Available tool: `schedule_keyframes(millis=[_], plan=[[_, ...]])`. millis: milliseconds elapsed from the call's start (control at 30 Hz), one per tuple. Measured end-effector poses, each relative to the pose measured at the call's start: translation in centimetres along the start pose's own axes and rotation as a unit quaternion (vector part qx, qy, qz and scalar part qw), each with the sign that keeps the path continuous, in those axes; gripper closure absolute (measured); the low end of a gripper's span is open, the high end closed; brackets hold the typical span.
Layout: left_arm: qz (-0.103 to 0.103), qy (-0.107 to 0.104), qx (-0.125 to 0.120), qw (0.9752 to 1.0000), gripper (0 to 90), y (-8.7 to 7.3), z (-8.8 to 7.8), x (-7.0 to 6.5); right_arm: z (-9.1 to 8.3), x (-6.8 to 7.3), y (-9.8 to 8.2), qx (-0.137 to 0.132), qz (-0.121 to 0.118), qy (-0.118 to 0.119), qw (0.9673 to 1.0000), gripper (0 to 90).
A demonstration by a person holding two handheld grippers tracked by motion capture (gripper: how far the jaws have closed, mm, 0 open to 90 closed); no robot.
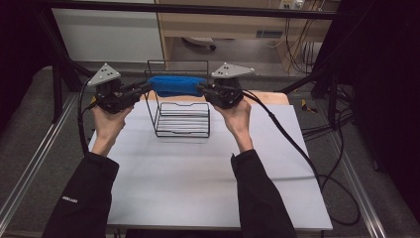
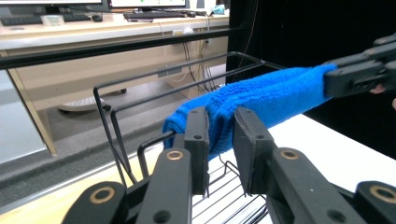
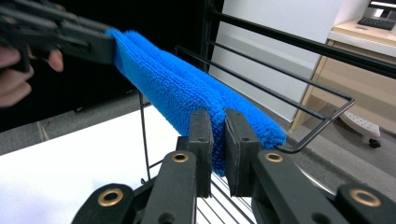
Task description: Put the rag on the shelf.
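A folded blue towel (image 1: pixel 177 85) hangs stretched between my two grippers, just above the top of a black wire rack (image 1: pixel 183 121). My left gripper (image 1: pixel 146 87) is shut on the towel's left end, and my right gripper (image 1: pixel 200 89) is shut on its right end. In the left gripper view the towel (image 2: pixel 271 95) runs from my left gripper (image 2: pixel 220 140) across to the right gripper (image 2: pixel 359 74), over the rack's top bars (image 2: pixel 107 121). The right gripper view has the towel (image 3: pixel 177 88) pinched in my right gripper (image 3: pixel 218 144), with the left gripper (image 3: pixel 60 35) holding its far end.
The rack stands at the far middle of a white table (image 1: pixel 198 188). A cable (image 1: pixel 297 148) trails from the right gripper across the table's right side. A black frame bar (image 1: pixel 198 9) crosses behind, with a wooden desk (image 1: pixel 223 25) beyond it.
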State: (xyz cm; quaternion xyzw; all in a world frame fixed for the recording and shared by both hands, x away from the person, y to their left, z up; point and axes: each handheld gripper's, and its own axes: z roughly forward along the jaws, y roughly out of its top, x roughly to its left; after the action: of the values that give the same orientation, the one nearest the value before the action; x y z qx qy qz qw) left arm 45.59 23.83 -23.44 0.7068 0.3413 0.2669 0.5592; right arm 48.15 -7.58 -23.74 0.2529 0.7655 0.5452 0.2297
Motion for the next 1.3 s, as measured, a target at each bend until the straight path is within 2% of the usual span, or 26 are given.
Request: schedule_keyframes(millis=[100, 167, 300, 400, 500, 567, 733, 933, 1100, 1167, 1300], plan=[[-0.006, -0.003, -0.014, 0.9999, 74.9, 0.8, -0.5, 0.0, 0.1, 0.0, -0.2, 0.003, -0.002, 0.001, 1.0000, 82.4], [-0.015, -0.003, -0.013, 0.9998, 75.0, 1.3, -0.4, 0.0, 0.1, 0.1, -0.3, 0.005, -0.008, -0.001, 1.0000, 82.3], [-0.030, -0.006, 0.011, 0.9995, 79.5, 1.6, 0.3, 0.1, 0.2, 0.1, -0.5, 0.010, -0.016, 0.000, 0.9998, 81.9], [-0.042, -0.033, 0.037, 0.9979, 85.4, 1.2, 1.1, 0.1, 0.2, 0.0, -0.6, 0.008, -0.014, 0.004, 0.9999, 81.1], [-0.028, -0.038, 0.068, 0.9965, 88.1, 0.4, 1.8, -0.2, 0.2, -0.1, -0.9, 0.009, -0.016, 0.006, 0.9998, 80.2], [-0.022, -0.036, 0.080, 0.9959, 89.0, 0.0, 2.0, -0.3, 0.2, -0.1, -1.0, 0.010, -0.016, 0.007, 0.9998, 79.7], [-0.024, -0.038, 0.092, 0.9947, 89.3, -0.8, 2.4, -0.3, 0.2, -0.1, -1.2, 0.013, -0.020, 0.006, 0.9997, 77.1], [-0.022, -0.032, 0.101, 0.9941, 89.4, -1.3, 2.8, -0.2, -0.2, 0.0, -1.1, 0.008, -0.010, 0.010, 0.9999, 67.0], [-0.018, -0.026, 0.108, 0.9936, 89.4, -1.9, 3.4, -0.2, -0.7, 0.0, -0.8, -0.007, -0.001, 0.013, 0.9999, 61.9], [-0.016, -0.023, 0.111, 0.9934, 89.3, -2.1, 3.6, -0.2, -0.8, 0.0, -0.7, -0.009, 0.005, 0.014, 0.9999, 63.1], [-0.018, -0.023, 0.111, 0.9934, 89.3, -2.8, 3.9, -0.2, -0.3, -0.2, -1.3, 0.014, 0.015, 0.018, 0.9996, 78.1]])
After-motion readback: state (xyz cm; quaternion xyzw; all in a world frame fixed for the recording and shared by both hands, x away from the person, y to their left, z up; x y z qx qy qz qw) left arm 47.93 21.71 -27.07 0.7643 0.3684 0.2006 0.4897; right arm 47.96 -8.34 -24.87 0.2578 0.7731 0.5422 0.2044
